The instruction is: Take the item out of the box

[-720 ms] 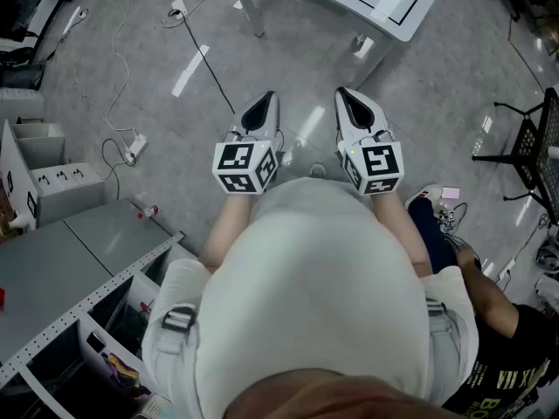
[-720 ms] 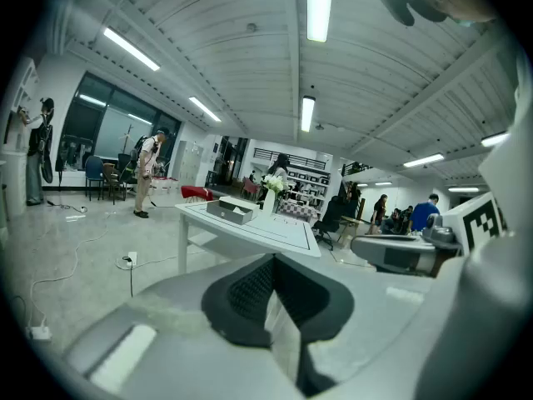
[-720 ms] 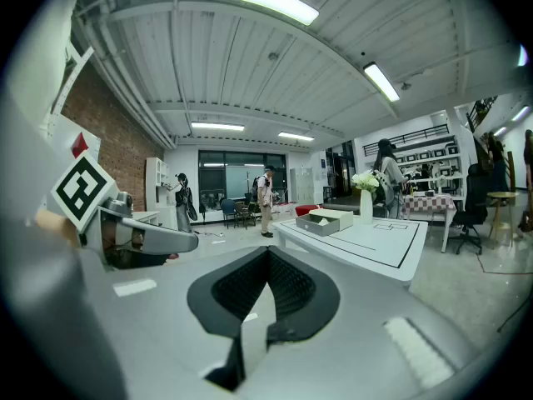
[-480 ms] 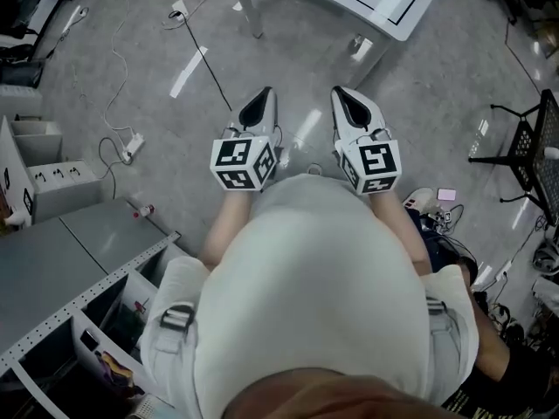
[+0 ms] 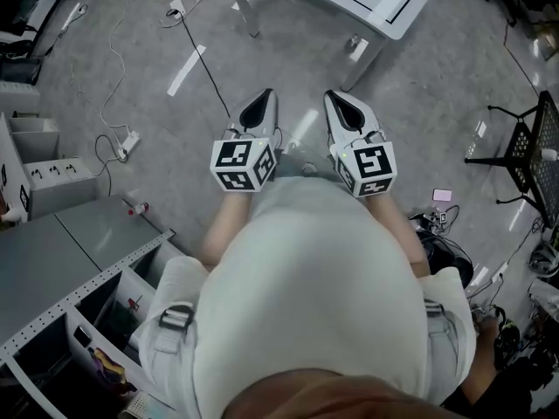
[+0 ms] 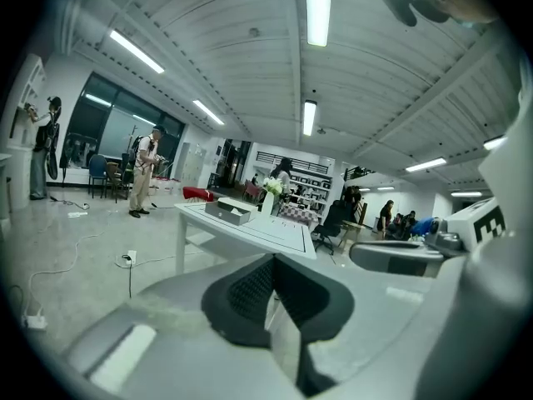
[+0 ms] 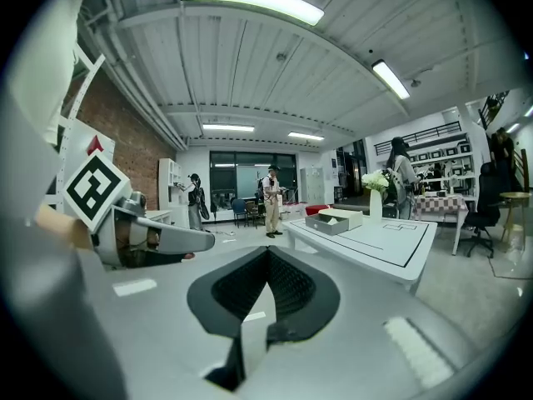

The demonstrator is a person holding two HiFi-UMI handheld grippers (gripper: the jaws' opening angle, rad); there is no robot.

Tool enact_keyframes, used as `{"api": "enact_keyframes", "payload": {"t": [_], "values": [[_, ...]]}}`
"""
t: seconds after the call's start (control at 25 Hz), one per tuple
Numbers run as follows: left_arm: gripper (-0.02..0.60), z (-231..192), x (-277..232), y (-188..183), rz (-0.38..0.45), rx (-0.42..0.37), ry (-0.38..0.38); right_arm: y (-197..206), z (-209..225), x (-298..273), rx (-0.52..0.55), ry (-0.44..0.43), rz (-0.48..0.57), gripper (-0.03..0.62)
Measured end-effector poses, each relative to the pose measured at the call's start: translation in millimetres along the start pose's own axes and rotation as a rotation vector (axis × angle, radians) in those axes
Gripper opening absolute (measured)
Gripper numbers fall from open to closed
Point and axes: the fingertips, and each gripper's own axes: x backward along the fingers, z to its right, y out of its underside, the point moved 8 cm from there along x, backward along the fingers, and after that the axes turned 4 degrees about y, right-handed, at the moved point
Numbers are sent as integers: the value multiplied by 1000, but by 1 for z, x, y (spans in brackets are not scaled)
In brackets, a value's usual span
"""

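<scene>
An open grey-and-white box (image 7: 336, 220) lies on a white table (image 7: 391, 244) ahead, with a vase of flowers (image 7: 375, 197) beside it. The left gripper view shows the same box (image 6: 228, 212) and vase (image 6: 268, 197) farther off. In the head view only the table's near corner (image 5: 384, 11) shows; the box is out of frame. I hold both grippers side by side at waist height over the floor, well short of the table. My left gripper (image 5: 258, 105) (image 6: 273, 261) is shut and empty. My right gripper (image 5: 343, 103) (image 7: 268, 253) is also shut with nothing in it.
Grey shelving (image 5: 61, 260) stands at my left, with a power strip and cables (image 5: 122, 145) on the floor. A black chair (image 5: 528, 151) is at the right, bags and gear (image 5: 445, 251) by my right foot. Other people (image 7: 271, 200) stand far back in the hall.
The shelving and floor items have slid a little toward the lower left of the head view. A person's arm at the lower right has left the frame. Both grippers stay shut, side by side.
</scene>
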Motion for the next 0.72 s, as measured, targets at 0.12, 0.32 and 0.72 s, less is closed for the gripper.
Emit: {"api": "enact_keyframes", "payload": {"t": [0.12,0.32,0.72], "values": [[0,4,-4,2,-7,12,-2,1,3,0,-3,-9,-1,0],[0,1,-9,1,-11,17,-5,2,6,-9,-2,-17,-6,0],[0,-29,-46,-13,-21,33,5,-6,24,-49,-2,5,-12,0]]}}
